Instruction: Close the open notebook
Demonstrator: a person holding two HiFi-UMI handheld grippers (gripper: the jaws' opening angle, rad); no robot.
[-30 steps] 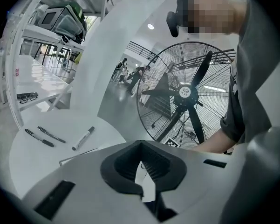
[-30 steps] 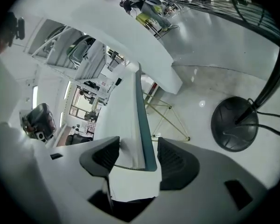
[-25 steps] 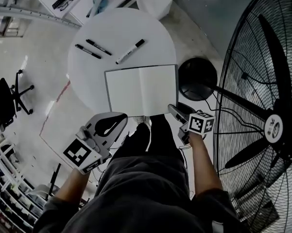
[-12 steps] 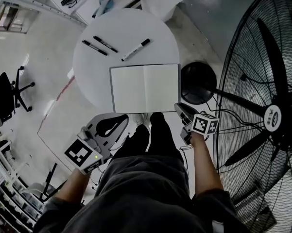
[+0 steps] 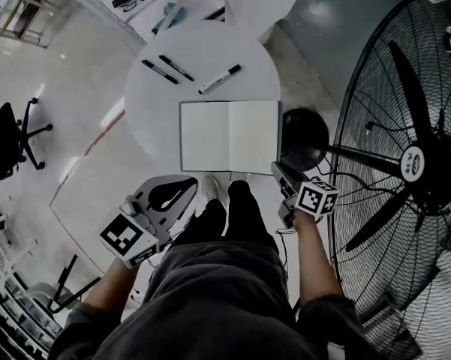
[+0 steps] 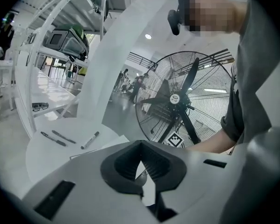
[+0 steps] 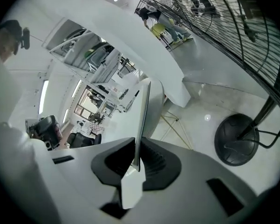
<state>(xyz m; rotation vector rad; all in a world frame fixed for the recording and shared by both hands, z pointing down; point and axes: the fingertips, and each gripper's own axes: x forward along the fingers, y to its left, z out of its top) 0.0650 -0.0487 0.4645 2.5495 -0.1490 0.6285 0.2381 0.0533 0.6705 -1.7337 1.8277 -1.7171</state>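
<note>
A big black pedestal fan (image 5: 413, 163) is filling the room at 3 o'clock of the round white counter (image 5: 210, 47). Its dark round base (image 5: 306, 137) is sitting on the floor just beside the counter's rim, and an office chair (image 5: 11, 145) is standing well apart at 9 o'clock. Three markers (image 5: 176, 67) are lying on the counter at 11 to 12 o'clock of the notebook (image 5: 229, 136), apart from it. The notebook is lying open and flat on the counter's near half, towards 6 o'clock. The right tool (image 5: 276, 168) is sitting at the notebook's 5 o'clock corner, between it and the fan's base. The left tool (image 5: 193, 180) is hanging off the counter at the notebook's 7 o'clock, apart from it and just beside the person's shoe (image 5: 209, 187). The head view is not showing the grip itself, but the right gripper view is. There the right tool (image 7: 136, 160) has just been closing its jaws, and its pads are pinching a thin edge of the notebook (image 7: 142, 120), seen edge-on. The left gripper view is showing the left tool (image 6: 140, 148) with its jaws together and empty, the markers (image 6: 91, 139) and the fan (image 6: 181, 99) lying beyond it.
</note>
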